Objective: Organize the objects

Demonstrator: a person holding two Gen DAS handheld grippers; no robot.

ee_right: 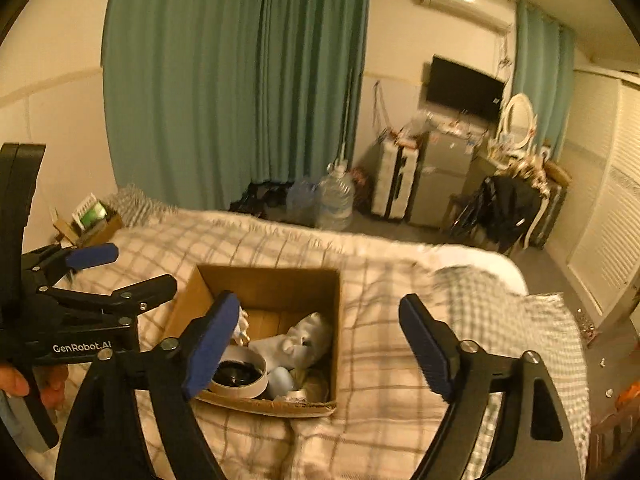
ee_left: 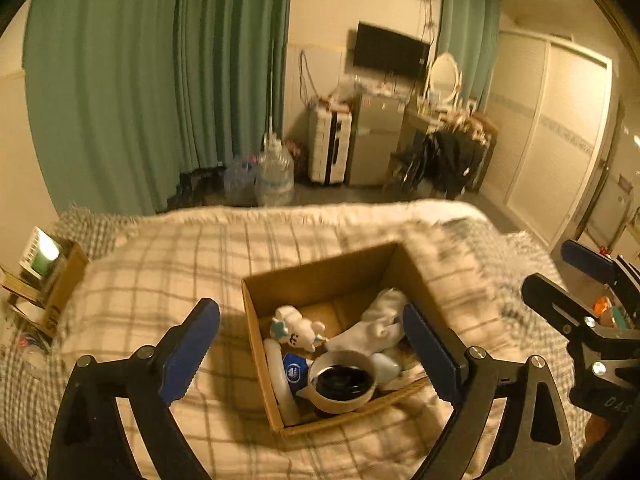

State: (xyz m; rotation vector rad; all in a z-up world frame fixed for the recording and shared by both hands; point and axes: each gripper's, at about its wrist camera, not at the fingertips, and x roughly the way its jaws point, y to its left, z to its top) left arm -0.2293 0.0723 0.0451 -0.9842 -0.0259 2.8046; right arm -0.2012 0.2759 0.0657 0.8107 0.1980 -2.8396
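Jaws of both the left gripper [ee_left: 310,354] and the right gripper [ee_right: 320,344] stand wide apart and hold nothing above the cardboard box [ee_left: 316,276] on the bed [ee_left: 160,260], so either should descend straight onto one item, such as the tape roll [ee_left: 342,380], before closing

Black-framed tongs [ee_right: 320,344] with ribbed blue pads [ee_right: 212,344], silver screws (white "GenRobot.AI" lettering).

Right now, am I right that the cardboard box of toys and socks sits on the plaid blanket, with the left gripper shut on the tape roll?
Not quite: the left gripper is open and holds nothing, as the left wrist view shows. The tape roll lies inside the cardboard box on the plaid blanket.
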